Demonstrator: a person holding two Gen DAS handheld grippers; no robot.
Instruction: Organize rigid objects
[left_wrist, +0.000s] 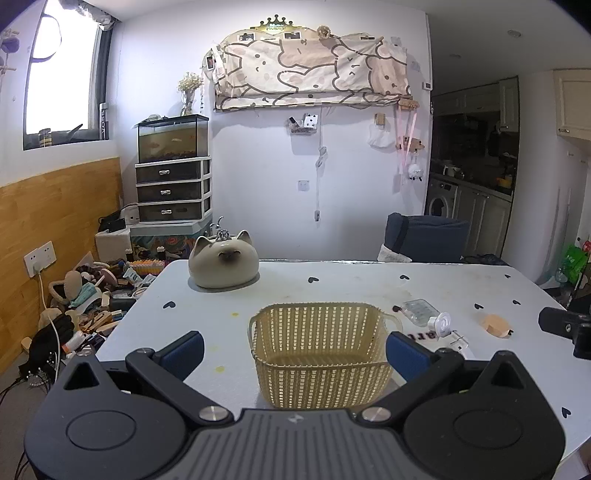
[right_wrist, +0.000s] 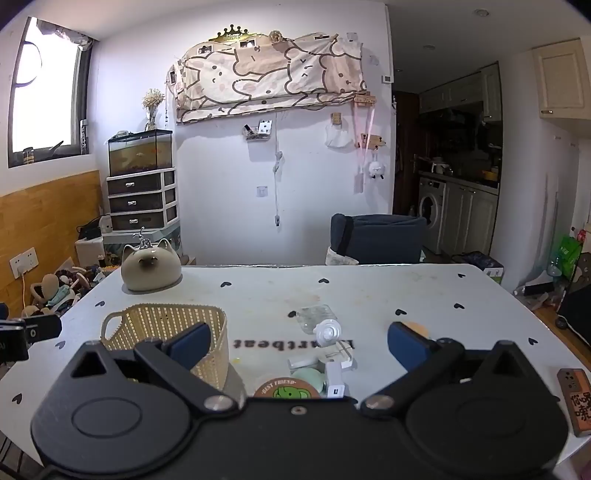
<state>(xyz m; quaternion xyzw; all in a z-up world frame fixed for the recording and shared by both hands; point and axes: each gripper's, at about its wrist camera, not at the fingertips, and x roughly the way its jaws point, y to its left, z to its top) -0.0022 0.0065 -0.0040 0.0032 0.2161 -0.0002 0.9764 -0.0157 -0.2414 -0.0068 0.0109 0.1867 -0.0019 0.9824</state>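
An empty cream woven basket (left_wrist: 319, 347) stands on the white table (left_wrist: 332, 284), straight ahead of my open, empty left gripper (left_wrist: 295, 350). It also shows in the right wrist view (right_wrist: 166, 332), at the left. My right gripper (right_wrist: 299, 347) is open and empty above a cluster of small items: a clear bottle with a white cap (right_wrist: 319, 319), white plastic clips (right_wrist: 338, 360), a round "Best Friend" coaster (right_wrist: 288, 389) and a pale green piece (right_wrist: 310, 376). The bottle (left_wrist: 421, 310) and an orange sponge (left_wrist: 495, 325) lie right of the basket.
A ceramic cat-shaped pot (left_wrist: 223, 264) stands at the table's far left. A brown wooden block with characters (right_wrist: 576, 400) lies at the near right edge. A blue chair (left_wrist: 424, 240) is behind the table. Clutter covers the floor at the left (left_wrist: 81, 306).
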